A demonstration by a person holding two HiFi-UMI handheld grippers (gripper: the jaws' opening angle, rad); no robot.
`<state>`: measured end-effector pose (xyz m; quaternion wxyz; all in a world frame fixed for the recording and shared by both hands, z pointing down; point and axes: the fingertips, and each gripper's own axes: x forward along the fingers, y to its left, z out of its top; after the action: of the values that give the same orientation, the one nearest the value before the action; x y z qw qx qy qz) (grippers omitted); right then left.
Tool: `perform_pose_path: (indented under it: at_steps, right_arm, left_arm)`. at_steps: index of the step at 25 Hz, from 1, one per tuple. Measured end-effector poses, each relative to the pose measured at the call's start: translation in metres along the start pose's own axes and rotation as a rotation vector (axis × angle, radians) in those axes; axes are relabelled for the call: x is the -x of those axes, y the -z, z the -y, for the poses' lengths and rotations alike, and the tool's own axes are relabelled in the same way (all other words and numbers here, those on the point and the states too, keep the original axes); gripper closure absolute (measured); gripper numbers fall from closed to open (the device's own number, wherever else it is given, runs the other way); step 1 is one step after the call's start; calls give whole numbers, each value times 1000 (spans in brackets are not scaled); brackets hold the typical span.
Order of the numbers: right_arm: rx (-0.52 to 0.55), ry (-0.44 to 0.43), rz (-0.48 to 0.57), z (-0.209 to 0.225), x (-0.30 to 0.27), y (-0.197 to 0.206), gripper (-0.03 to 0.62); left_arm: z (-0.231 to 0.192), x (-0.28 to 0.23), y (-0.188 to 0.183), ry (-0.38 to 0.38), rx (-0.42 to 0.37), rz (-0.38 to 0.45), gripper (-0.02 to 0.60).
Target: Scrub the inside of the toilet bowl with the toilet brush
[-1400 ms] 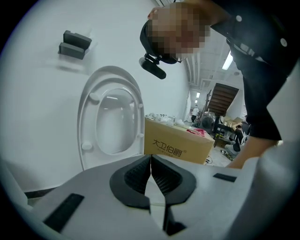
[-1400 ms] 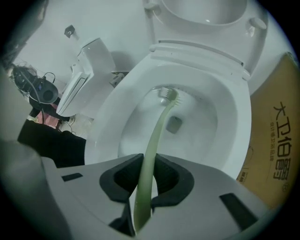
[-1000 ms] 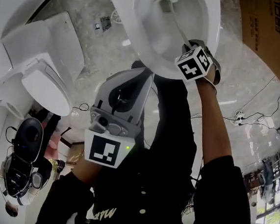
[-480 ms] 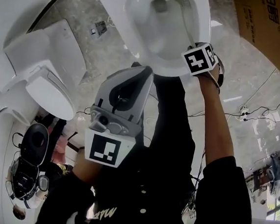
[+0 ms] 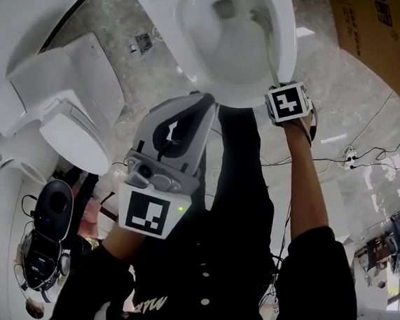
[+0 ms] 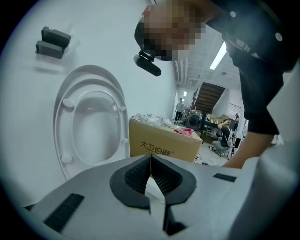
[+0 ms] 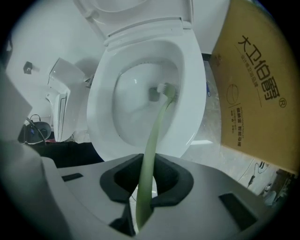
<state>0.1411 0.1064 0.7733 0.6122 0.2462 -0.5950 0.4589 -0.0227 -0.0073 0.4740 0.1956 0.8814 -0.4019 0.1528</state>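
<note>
- Right gripper [image 7: 149,186]: jaws clamped on the toilet brush [image 7: 154,136] handle, with the pale green shaft pinched between the pads and no gap showing.
- Long axis: the handle runs straight out from my right jaws, over the near rim of the toilet bowl [image 7: 193,93] and down inside. The brush head [image 7: 167,89] sits deep in the bowl, just beside the dark drain opening [image 7: 153,93], on its right.
- So the head lies ahead of and below my fingers. My read: the scrub stroke comes from swinging the shaft about the grip, with the head riding the bowl's inner wall.
- Left gripper [image 6: 151,177]: jaws closed together with nothing between them, held back from the bowl and aimed away from it — right is the only one working it.
- Writing: the cardboard box [image 7: 253,98] right of the bowl reads "大卫伯爵" with an ® mark and a round logo. The same characters show in the left gripper view.
- Gripper cubes carry square black-and-white markers — no text on them.
</note>
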Motion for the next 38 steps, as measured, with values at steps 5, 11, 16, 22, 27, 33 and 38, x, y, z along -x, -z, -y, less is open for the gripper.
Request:
perform_pose_path:
  at_steps: [5, 11, 16, 22, 27, 33, 38]
  right_arm:
    - [-75, -49, -17, -16, -3, 28, 522]
    - [-168, -135, -53, -42, 0, 61, 522]
    - [-172, -176, -110, -59, 6, 73, 522]
    - [-193, -244, -173, -82, 16, 89, 524]
    - [-126, -270, -268, -95, 21, 93, 528]
    - [25, -272, -439, -89, 31, 91, 528]
    - [160, -303, -500, -95, 34, 80, 528]
  left_arm:
    - [-4, -1, -3, -1, -5, 7, 557]
    - [-5, -2, -4, -1, 4, 12, 557]
    - [-8, -1, -5, -11, 8, 8, 557]
    - [-13, -1, -7, -20, 19, 18, 557]
    - [-13, 1, -16, -22, 26, 31, 557]
    - [-23, 5, -17, -36, 35, 35, 557]
    - [-32, 7, -19, -55, 40, 36, 557]
